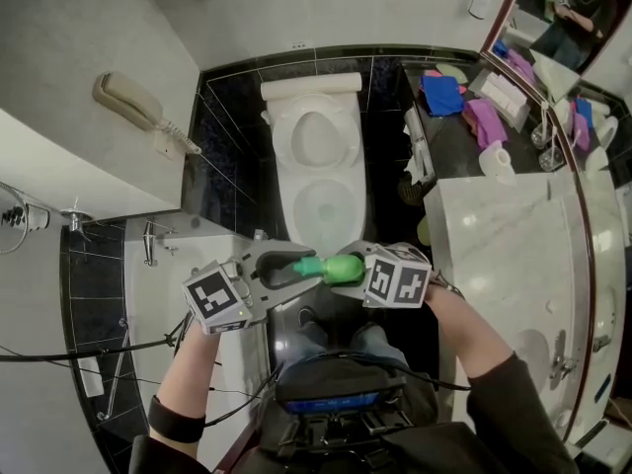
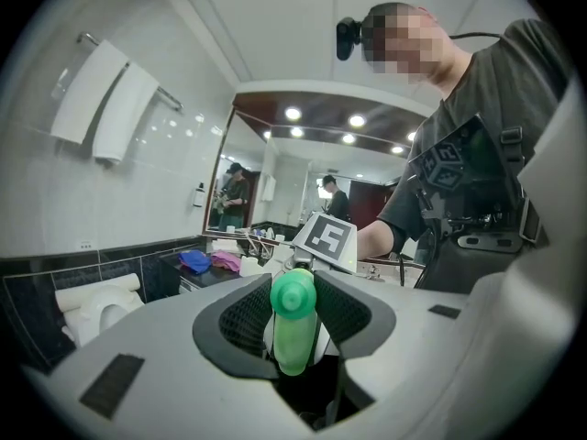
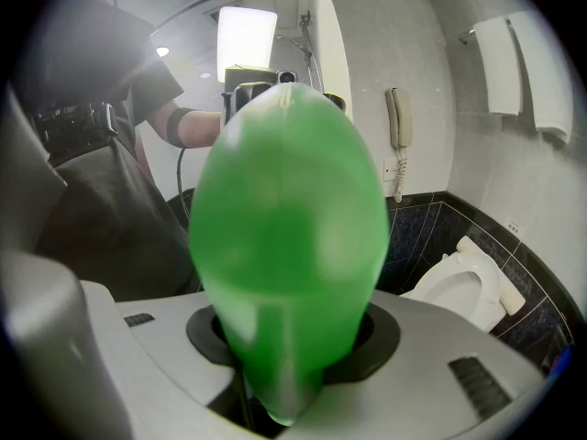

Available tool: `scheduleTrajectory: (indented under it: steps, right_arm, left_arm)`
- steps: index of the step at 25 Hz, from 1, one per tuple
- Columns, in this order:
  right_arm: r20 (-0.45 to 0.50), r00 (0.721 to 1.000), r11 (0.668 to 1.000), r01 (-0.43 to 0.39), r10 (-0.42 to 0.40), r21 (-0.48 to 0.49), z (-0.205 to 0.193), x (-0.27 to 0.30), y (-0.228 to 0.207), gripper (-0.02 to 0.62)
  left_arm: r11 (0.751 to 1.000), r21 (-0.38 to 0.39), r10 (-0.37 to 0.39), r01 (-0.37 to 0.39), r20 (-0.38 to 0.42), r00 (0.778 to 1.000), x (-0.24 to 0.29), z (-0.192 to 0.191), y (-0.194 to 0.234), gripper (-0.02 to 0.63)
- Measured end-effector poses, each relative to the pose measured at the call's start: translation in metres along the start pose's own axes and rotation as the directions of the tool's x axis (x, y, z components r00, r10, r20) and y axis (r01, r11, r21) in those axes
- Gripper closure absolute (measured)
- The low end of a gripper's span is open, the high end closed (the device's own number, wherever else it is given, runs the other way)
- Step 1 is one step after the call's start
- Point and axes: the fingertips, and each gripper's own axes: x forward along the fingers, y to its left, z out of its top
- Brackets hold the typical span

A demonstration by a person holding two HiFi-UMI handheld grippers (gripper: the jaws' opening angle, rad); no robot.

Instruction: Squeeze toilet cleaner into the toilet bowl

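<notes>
Where 2 hand-held grippers [image 1: 298,268] [image 1: 352,269] grip, 1 bottle [image 1: 329,266]

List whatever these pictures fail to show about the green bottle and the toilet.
- Label of the green bottle: right gripper view, so close it blurs; nothing readable.
- Its cap: left gripper view, too small to tell whether it is open.
- Front rim of the toilet: head view, behind the bottle, the left hand-held gripper and the right hand-held gripper.

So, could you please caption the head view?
Left gripper on the cap, right gripper on the green bottle, facing the toilet.
</notes>
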Motion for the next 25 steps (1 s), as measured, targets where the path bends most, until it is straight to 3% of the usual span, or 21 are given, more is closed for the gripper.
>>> scheduleTrajectory:
  steps: [5, 8, 12, 16, 20, 25]
  right_arm:
    - [-0.016, 1.0, 0.999, -0.002, 0.001, -0.05, 0.003, -0.004, 0.001, 0.408]
    - [-0.008, 1.0, 0.998, -0.018, 0.018, -0.059, 0.005, -0.004, 0.002, 0.408]
    - [0.001, 0.998, 0.997, -0.061, 0.061, -0.053, 0.008, -0.006, 0.008, 0.408]
    - [0.022, 0.989, 0.988, -0.149, 0.15, -0.035, 0.01, -0.005, 0.021, 0.408]
    - [0.079, 0.957, 0.96, -0.28, 0.278, 0.01, 0.012, -0.005, 0.04, 0.41]
    - [0.184, 0.877, 0.886, -0.46, 0.443, 0.06, 0.012, -0.003, 0.061, 0.41]
  left_arm:
    - [0.998, -0.06, -0.029, 0.03, 0.019, 0.999, 0.001, 0.009, -0.009, 0.454]
    - [0.998, -0.055, -0.035, 0.036, 0.033, 0.999, 0.0, 0.009, -0.009, 0.451]
    - [0.999, -0.004, -0.053, 0.054, 0.035, 0.998, 0.0, 0.012, -0.013, 0.453]
    - [0.983, 0.162, -0.078, 0.084, -0.043, 0.996, 0.003, 0.011, -0.025, 0.455]
    - [0.932, 0.347, -0.058, 0.109, -0.154, 0.986, 0.007, 0.007, -0.032, 0.456]
    - [0.821, 0.549, -0.023, 0.157, -0.243, 0.97, 0.012, 0.004, -0.037, 0.454]
